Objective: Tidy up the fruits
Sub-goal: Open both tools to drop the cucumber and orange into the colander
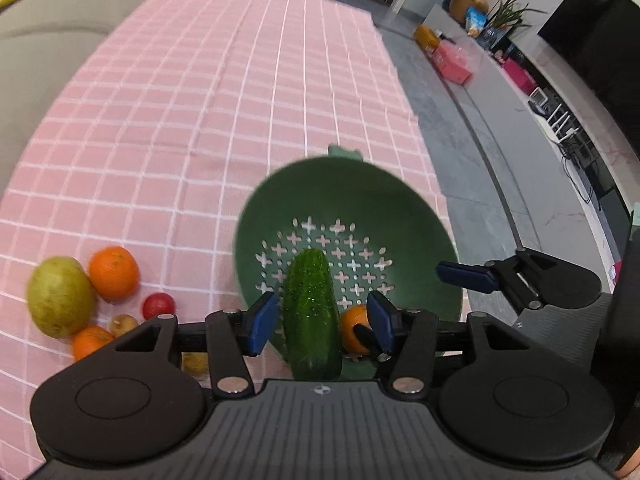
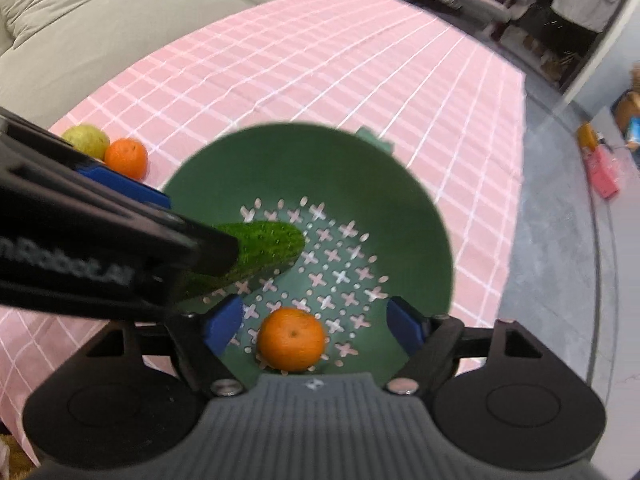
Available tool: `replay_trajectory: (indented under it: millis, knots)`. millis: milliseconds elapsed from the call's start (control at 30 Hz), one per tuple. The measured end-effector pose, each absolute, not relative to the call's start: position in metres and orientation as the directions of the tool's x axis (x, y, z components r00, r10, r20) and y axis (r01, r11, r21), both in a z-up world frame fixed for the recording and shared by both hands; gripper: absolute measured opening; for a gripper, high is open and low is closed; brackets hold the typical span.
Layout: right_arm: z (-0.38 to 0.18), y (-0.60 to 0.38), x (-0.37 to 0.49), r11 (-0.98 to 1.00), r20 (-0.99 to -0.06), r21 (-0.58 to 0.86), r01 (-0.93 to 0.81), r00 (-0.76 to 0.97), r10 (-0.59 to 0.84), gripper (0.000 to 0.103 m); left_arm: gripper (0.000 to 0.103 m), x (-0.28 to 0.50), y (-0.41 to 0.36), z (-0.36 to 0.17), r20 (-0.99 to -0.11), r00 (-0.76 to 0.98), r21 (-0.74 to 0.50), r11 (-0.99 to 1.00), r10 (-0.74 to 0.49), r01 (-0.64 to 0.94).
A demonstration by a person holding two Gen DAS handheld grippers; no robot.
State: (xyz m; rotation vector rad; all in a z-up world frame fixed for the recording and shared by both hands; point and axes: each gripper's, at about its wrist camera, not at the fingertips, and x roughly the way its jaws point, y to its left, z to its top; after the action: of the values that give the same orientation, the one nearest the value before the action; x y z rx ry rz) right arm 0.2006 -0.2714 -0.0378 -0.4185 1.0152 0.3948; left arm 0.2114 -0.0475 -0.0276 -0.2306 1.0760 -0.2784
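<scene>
Blue-padded fingers of the left gripper (image 1: 322, 322) stand spread apart, with a bumpy green cucumber (image 1: 312, 316) lying lengthwise in the gap between them; the pads do not press its sides, so the jaws read as open around it rather than clamped. Its far tip reaches over the perforated floor of a dark green colander (image 1: 344, 196), which sits just ahead of this gripper on a pink checked tablecloth (image 1: 200, 100). Seen from the right wrist camera, the right gripper (image 2: 314, 322) is also spread open, its fingers apart above the colander's (image 2: 304, 156) near side and holding nothing. An orange mandarin (image 2: 291, 339) rests on the colander floor between and just below those fingers. The cucumber (image 2: 260, 248) pokes into the bowl from that gripper's left, coming out from under the black body of the left gripper (image 2: 100, 248). Farther off to the left gripper's left, loose fruit lies on the cloth: a yellow-green pear (image 1: 60, 296) touching an orange (image 1: 114, 274), with a small red fruit (image 1: 159, 306) near them.
</scene>
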Motion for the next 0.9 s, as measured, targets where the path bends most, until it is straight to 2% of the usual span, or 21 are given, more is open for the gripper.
replay_trajectory:
  millis: [133, 233, 533, 767, 900]
  knots:
    - [-0.021, -0.271, 0.185, 0.892, -0.829, -0.149, -0.427, 0.545, 0.123, 0.077, 0.063, 0.196, -0.035, -0.007, -0.809, 0.511, -0.264, 0.956, -0.29, 0.125]
    - [-0.007, -0.269, 0.169, 0.918, -0.79, -0.113, -0.379, 0.595, 0.149, 0.085, 0.063, 0.184, -0.026, 0.005, -0.794, 0.555, -0.219, 0.968, -0.249, 0.122]
    - [0.02, -0.25, 0.123, 0.948, -0.689, -0.017, -0.319, 0.69, 0.22, 0.085, 0.063, 0.145, 0.004, 0.027, -0.732, 0.657, -0.142, 0.983, -0.182, 0.114]
    - [0.012, -0.227, 0.103, 0.945, -0.681, 0.045, -0.324, 0.682, 0.266, 0.085, 0.063, 0.132, 0.035, 0.012, -0.738, 0.66, -0.155, 0.987, -0.137, 0.032]
    - [0.001, -0.213, 0.095, 0.939, -0.688, 0.03, -0.342, 0.674, 0.267, 0.085, 0.063, 0.125, 0.055, -0.003, -0.746, 0.648, -0.209, 0.978, -0.152, -0.011]
